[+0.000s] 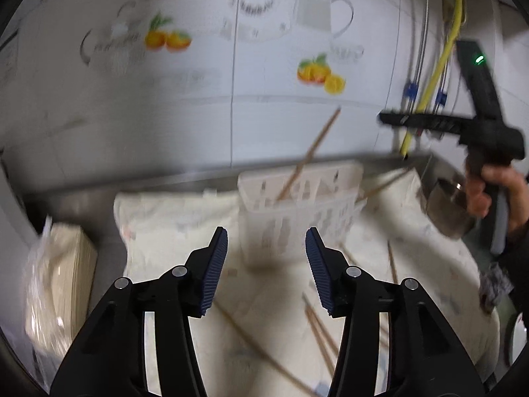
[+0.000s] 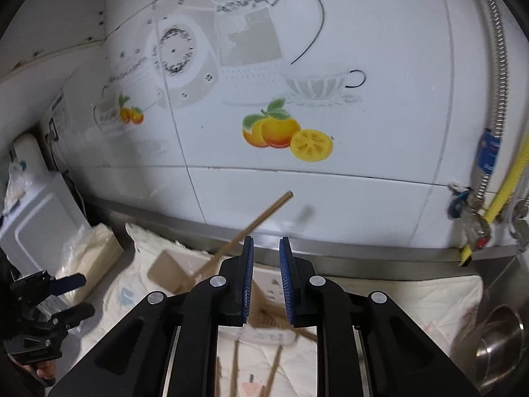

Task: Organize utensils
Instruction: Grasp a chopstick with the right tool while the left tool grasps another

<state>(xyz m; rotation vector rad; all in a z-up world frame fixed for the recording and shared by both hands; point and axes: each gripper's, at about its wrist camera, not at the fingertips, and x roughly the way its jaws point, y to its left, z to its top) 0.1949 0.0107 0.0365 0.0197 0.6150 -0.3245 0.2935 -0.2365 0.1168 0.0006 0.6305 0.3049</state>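
White wall tiles (image 2: pixel 330 198) printed with oranges and teaware stood behind the steel tabletop (image 1: pixel 82 198), most of it covered by a cream cloth (image 1: pixel 172 225). On the cloth stood a white slotted utensil basket (image 1: pixel 297 218), with one chopstick (image 1: pixel 310 152) leaning out of it toward the wall. More loose chopsticks (image 1: pixel 319 334) lay scattered on the cloth nearer to me.

My left gripper (image 1: pixel 266 271) hung above the cloth, jaws apart, nothing between them. My right gripper (image 2: pixel 266 281) sat above the basket, jaws narrowly parted and empty.

A bagged stack of cream sheets (image 1: pixel 56 284) lay left of the cloth; a steel pot (image 2: pixel 499 347) stood on the right. Frames were blurred.
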